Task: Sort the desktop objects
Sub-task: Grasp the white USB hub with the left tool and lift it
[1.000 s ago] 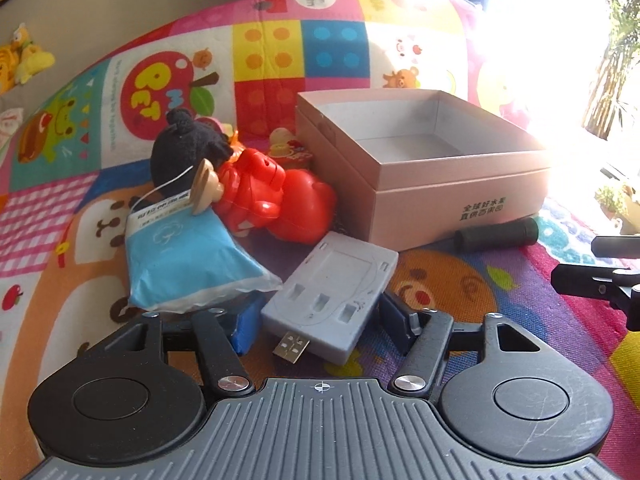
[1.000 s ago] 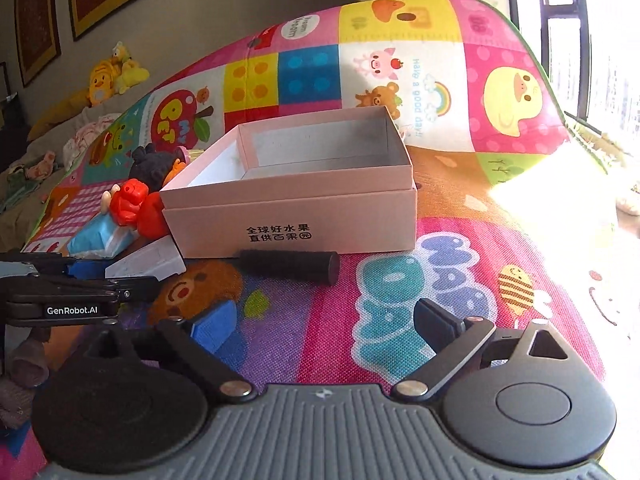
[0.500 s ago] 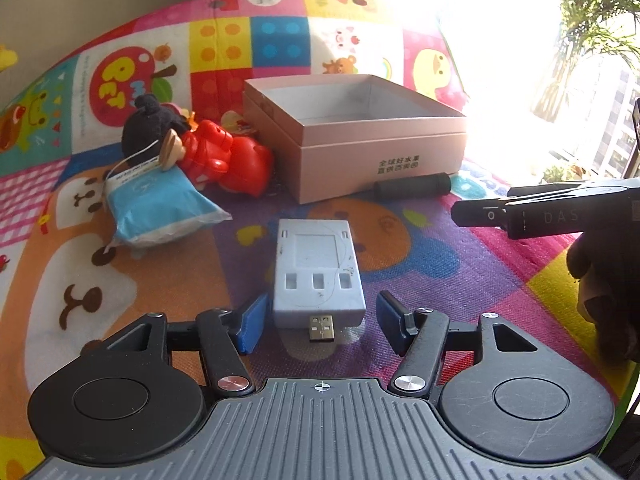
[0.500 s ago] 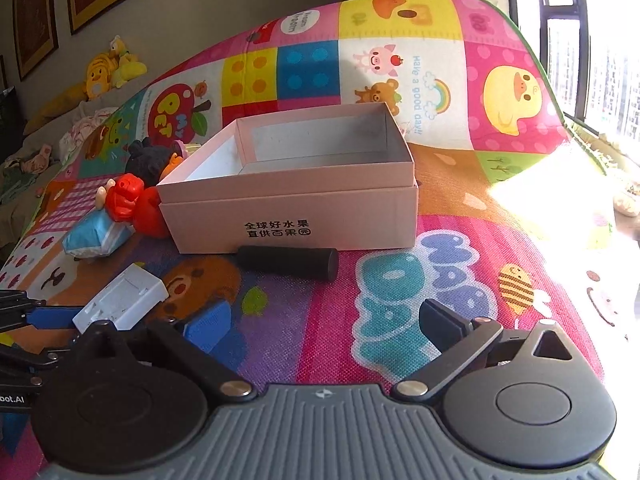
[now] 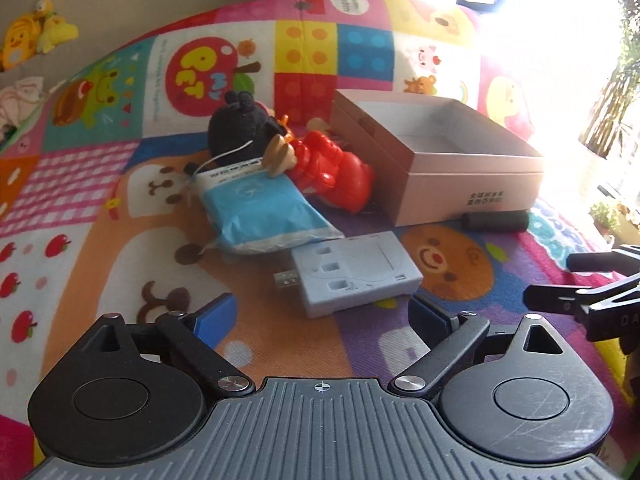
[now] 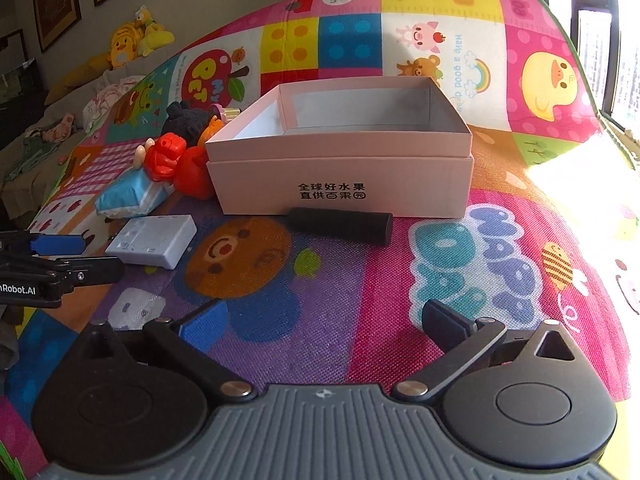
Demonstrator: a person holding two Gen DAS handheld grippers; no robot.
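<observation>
An open pink box (image 5: 472, 176) (image 6: 344, 168) stands on the colourful play mat; it looks empty. A grey USB hub (image 5: 356, 276) (image 6: 154, 240) lies flat on the mat just ahead of my open left gripper (image 5: 324, 316), not held. A blue tissue pack (image 5: 260, 212) (image 6: 128, 196), a black plush (image 5: 240, 132) and a red toy figure (image 5: 332, 168) (image 6: 172, 160) lie left of the box. A black cylinder (image 5: 494, 221) (image 6: 340, 224) lies against the box front. My right gripper (image 6: 324, 320) is open and empty, above the mat in front of the cylinder.
The right gripper shows at the right edge of the left wrist view (image 5: 580, 300), and the left gripper at the left edge of the right wrist view (image 6: 48, 264). Yellow plush toys (image 6: 132, 40) sit by the wall beyond the mat. Bright window light falls at the right.
The left gripper has drawn back and turned left, and its jaws have spread wider. The USB hub now lies crosswise, plug pointing left, on the mat. The right gripper has barely moved.
</observation>
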